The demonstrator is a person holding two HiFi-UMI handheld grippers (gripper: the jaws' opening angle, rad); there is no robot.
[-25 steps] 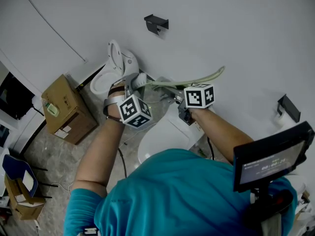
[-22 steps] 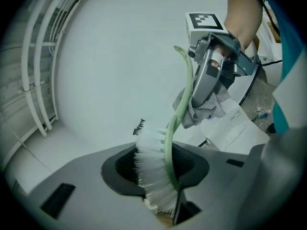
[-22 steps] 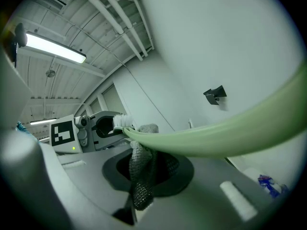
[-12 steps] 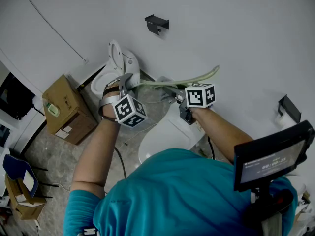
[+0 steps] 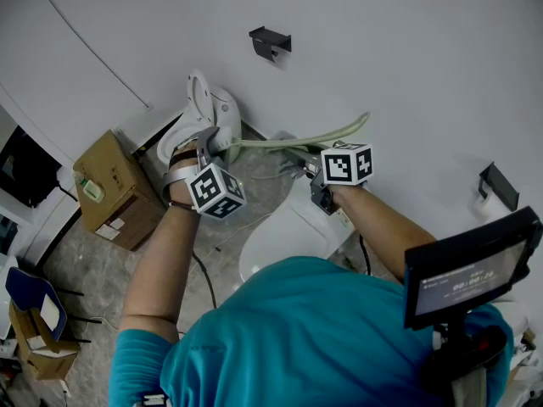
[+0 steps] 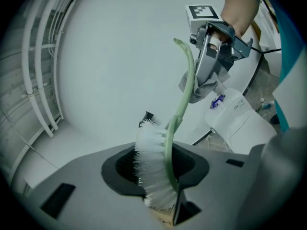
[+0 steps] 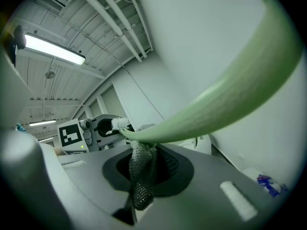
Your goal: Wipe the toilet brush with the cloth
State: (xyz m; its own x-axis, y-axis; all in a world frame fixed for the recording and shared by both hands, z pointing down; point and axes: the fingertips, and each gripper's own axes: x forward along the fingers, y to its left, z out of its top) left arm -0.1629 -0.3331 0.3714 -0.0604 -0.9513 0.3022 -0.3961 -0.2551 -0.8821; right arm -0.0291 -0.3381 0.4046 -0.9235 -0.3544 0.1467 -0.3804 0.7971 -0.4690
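Note:
The toilet brush has white bristles and a long curved pale green handle. My left gripper is shut on the brush head, and the bristles fill the gap between its jaws in the left gripper view. My right gripper is shut on a grey mesh cloth, which is bunched around the handle partway along. The left gripper view shows the cloth wrapped on the handle under the right gripper. The handle's free end sticks out past the right gripper, towards the wall.
A white toilet stands against the wall beyond the left gripper, and a white lid lies below both grippers. A cardboard box sits on the floor at left. Two black brackets are fixed to the wall.
My left gripper has moved left and away with the brush, drawing the handle leftward through the cloth. The handle's free end has come closer to the right gripper, which has stayed put.

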